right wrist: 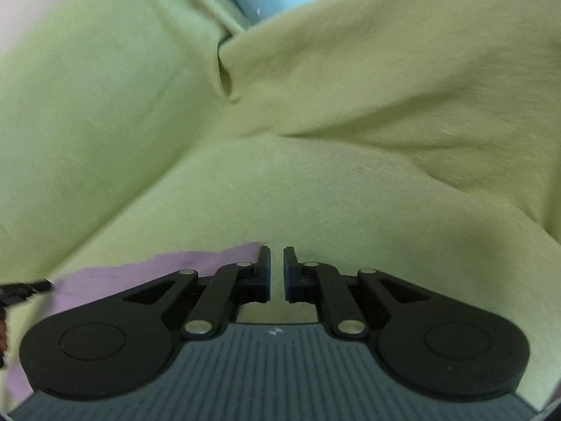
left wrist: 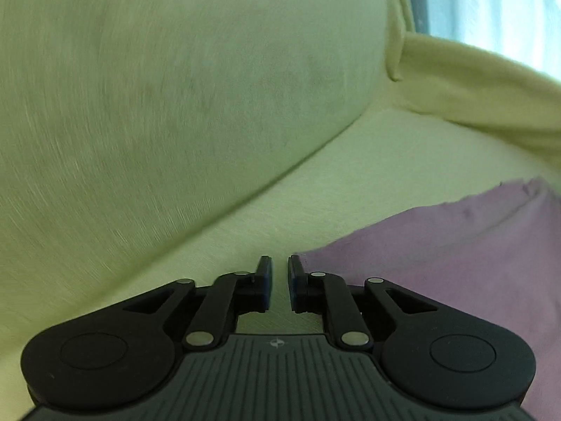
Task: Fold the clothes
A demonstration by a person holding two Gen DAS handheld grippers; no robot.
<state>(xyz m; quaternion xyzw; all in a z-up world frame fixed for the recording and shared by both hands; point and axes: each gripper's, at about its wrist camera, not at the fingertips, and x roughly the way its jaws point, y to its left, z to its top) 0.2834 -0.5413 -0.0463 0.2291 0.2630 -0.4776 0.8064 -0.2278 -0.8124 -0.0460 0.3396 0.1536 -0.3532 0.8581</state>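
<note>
A lilac cloth (left wrist: 438, 245) lies flat on a yellow-green sofa seat (left wrist: 266, 207), its ragged top edge running up to the right. My left gripper (left wrist: 279, 268) hovers low at the cloth's left corner, fingers a narrow gap apart with nothing between them. In the right wrist view the same cloth (right wrist: 115, 273) shows at lower left, partly under the gripper body. My right gripper (right wrist: 277, 258) sits at the cloth's right corner, also narrowly open and empty. The tip of the left gripper (right wrist: 24, 289) pokes in at that view's left edge.
The sofa's back cushion (left wrist: 175, 87) rises close behind the seat. A padded armrest (right wrist: 403, 87) bulges on the right. Pale blue curtain (left wrist: 491, 0) shows beyond the sofa's top corner.
</note>
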